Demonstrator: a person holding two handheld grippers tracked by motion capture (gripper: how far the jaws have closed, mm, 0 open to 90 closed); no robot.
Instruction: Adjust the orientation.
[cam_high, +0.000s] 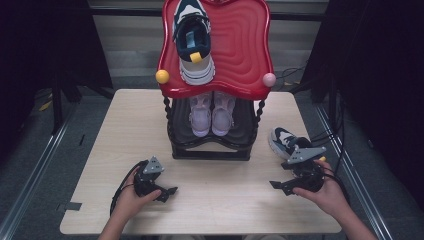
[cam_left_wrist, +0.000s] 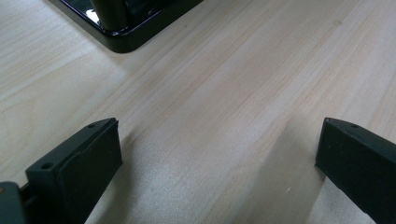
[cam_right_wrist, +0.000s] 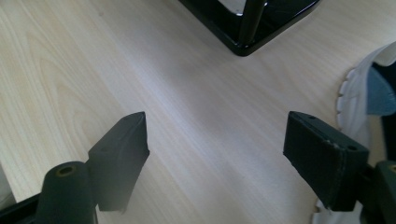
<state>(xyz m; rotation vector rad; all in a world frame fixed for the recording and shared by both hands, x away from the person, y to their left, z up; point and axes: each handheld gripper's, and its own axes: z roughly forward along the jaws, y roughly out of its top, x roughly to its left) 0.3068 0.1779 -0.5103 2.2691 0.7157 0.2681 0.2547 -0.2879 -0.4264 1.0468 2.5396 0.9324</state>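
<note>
Your left tongs are resting wide open and empty on the counter. Your right tongs, open and empty too, are hovering beside the loose sneaker; next, you're likely grabbing it for the rack.

Two black jaws standing wide apart, left gripper over bare pale wooden table, glossy black rack base corner at top left
</note>
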